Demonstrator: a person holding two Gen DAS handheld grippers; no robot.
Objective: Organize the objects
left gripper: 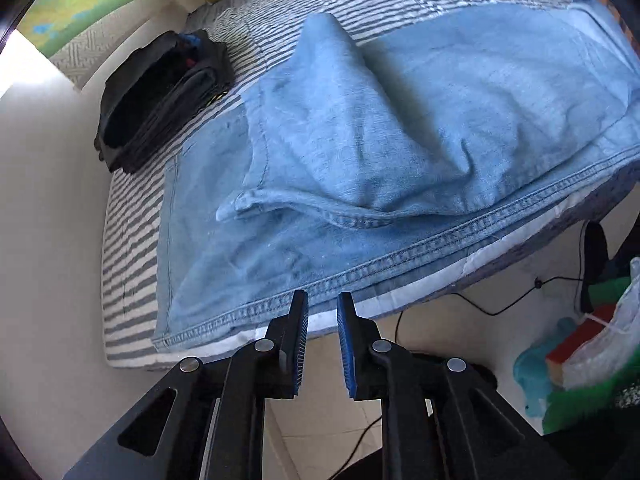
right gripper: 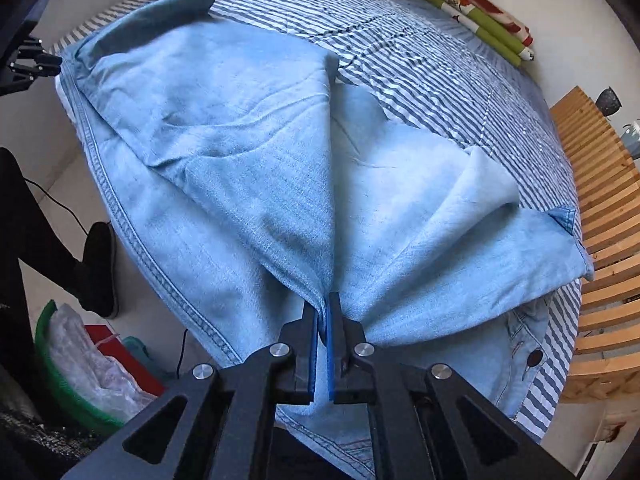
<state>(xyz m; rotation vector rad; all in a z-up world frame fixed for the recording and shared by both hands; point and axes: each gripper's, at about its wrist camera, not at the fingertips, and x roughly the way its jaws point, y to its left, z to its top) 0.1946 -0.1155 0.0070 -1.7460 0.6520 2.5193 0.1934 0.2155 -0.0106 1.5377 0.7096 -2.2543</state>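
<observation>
I found the jeans (right gripper: pixel 248 168) spread over the striped bed (right gripper: pixel 420 64), part-folded, with one leg doubled back across the other. Their long axis ran along the near edge of the mattress, the stitched side seam (left gripper: pixel 360 268) lying parallel to that edge and just inside it. My right gripper (right gripper: pixel 323 312) had its jaws closed on a gathered fold of the denim, and cloth was visibly pinched between the blue pads (right gripper: pixel 331 344); the material fanned up and away from that point toward the middle of the bed. My left gripper (left gripper: pixel 322 312) held nothing: its jaws stood slightly apart, just off the seam at the bed's edge, with bare sheet and floor showing in the gap. The garment therefore lay ahead of and below both tools, and the right hand was the one already engaged with it. The left was poised near the hem side but clear of the cloth. A folded dark stack (left gripper: pixel 160 96) sat at the far left corner of the bed, well apart from the jeans. In my judgement, the next fold would turn on carrying the held end along the seam line, with the left taking a fresh hold at the edge nearest it.
</observation>
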